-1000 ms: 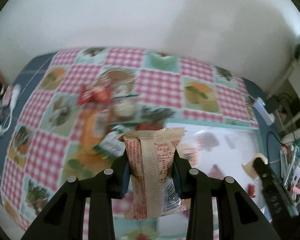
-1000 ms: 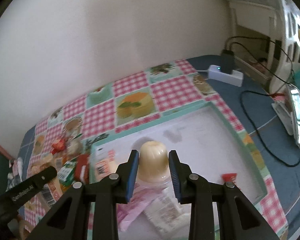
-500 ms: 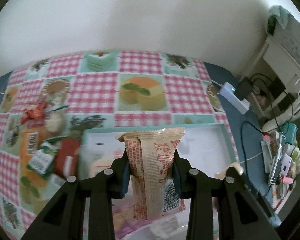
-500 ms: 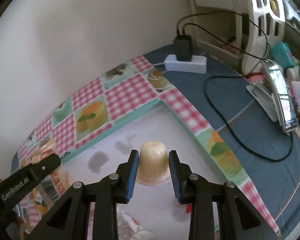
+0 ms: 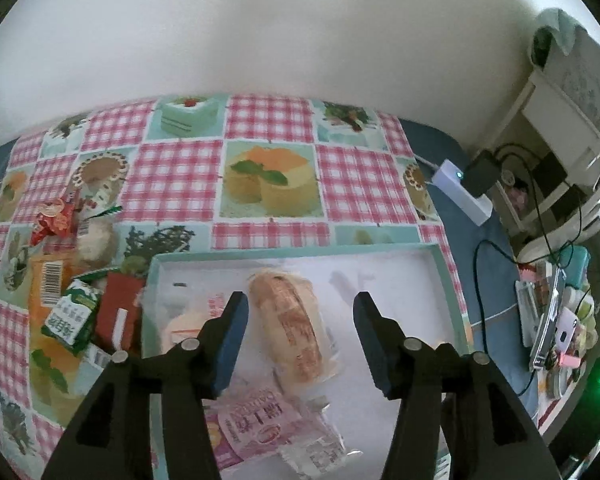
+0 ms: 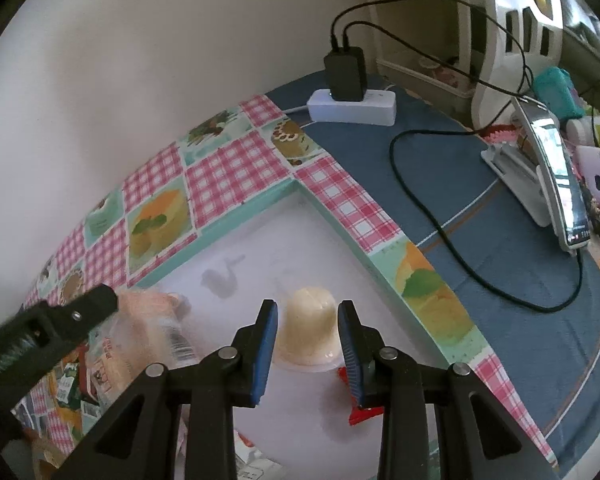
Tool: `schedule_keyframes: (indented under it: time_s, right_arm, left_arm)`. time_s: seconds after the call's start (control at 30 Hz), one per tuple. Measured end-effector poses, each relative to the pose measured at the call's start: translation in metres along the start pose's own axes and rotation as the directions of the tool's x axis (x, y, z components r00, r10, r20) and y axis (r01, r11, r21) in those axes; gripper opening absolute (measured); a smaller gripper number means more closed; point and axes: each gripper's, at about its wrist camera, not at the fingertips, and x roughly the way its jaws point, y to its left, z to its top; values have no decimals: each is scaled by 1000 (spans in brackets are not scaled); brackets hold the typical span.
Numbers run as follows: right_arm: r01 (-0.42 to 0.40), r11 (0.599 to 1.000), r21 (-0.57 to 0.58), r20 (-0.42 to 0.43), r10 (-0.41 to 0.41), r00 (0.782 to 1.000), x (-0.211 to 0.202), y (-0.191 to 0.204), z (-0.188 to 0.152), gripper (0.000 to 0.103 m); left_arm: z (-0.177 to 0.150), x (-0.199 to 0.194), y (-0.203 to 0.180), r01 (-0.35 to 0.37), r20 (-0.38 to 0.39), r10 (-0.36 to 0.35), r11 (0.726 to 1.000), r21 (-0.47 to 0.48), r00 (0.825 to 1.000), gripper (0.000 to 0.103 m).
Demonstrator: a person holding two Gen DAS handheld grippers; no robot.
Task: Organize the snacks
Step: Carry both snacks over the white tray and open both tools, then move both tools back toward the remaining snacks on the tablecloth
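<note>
Left gripper (image 5: 300,322) just spread over tray (image 5: 452,280); packet (image 5: 288,328) loose between jaws, long axis pointing away. Right gripper (image 6: 308,340) pinching jelly cup (image 6: 310,326) low over tray floor.

The left gripper (image 5: 300,320) and the right gripper (image 6: 308,332) are both matte black plastic, each with two angular arms and triangular cut-outs. Each finger carries a ribbed blue pad (image 6: 266,348). Round silver screws (image 5: 190,344) sit at the joints.
</note>
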Motion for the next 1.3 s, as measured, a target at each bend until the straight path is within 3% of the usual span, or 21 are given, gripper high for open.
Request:
schedule_keyframes:
  time_s: [0.13, 0.27, 0.33, 0.47, 0.77, 0.83, 0.9, 1.03, 1.1, 1.3]
  right_arm:
    - [3, 1000, -21, 2, -3, 1000, -2, 7, -1, 34]
    - [5, 1000, -30, -18, -5, 1000, -2, 14, -4, 34]
    - [3, 999, -42, -21, -4, 1000, -4, 19, -6, 34]
    - [-11, 997, -76, -20, 9, 1000, -11, 34, -12, 34]
    - [-40, 988, -148, -21, 37, 999, -29, 75, -29, 34]
    - [-44, 985, -168, -23, 40, 999, -32, 86, -34, 39]
    - [-46, 981, -189, -24, 42, 999, -34, 98, -41, 61]
    - [-70, 968, -242, -40, 62, 997, -36, 123, -55, 64]
    - [-71, 959, -275, -41, 62, 997, -38, 135, -63, 74]
    - [-97, 949, -301, -54, 84, 995, -42, 158, -77, 88]
  left_arm:
    - [2, -6, 7, -15, -2, 15, 1000, -1, 1000, 67]
    - [-1, -12, 18, -27, -16, 27, 999, -23, 1000, 68]
    - [-3, -16, 28, -28, -23, 27, 998, -49, 999, 76]
    - [-11, -21, 55, -20, -35, 16, 993, -118, 999, 78]
    - [-29, -35, 136, -145, -38, 140, 960, -238, 989, 86]
    - [-34, -40, 156, -172, -45, 166, 946, -275, 985, 86]
    - [-39, -44, 178, -194, -55, 186, 928, -319, 981, 87]
    - [-49, -54, 221, -227, -74, 216, 881, -415, 974, 88]
    - [-54, -58, 234, -228, -75, 218, 869, -439, 973, 88]
    - [-64, -63, 258, -217, -86, 200, 855, -472, 976, 88]
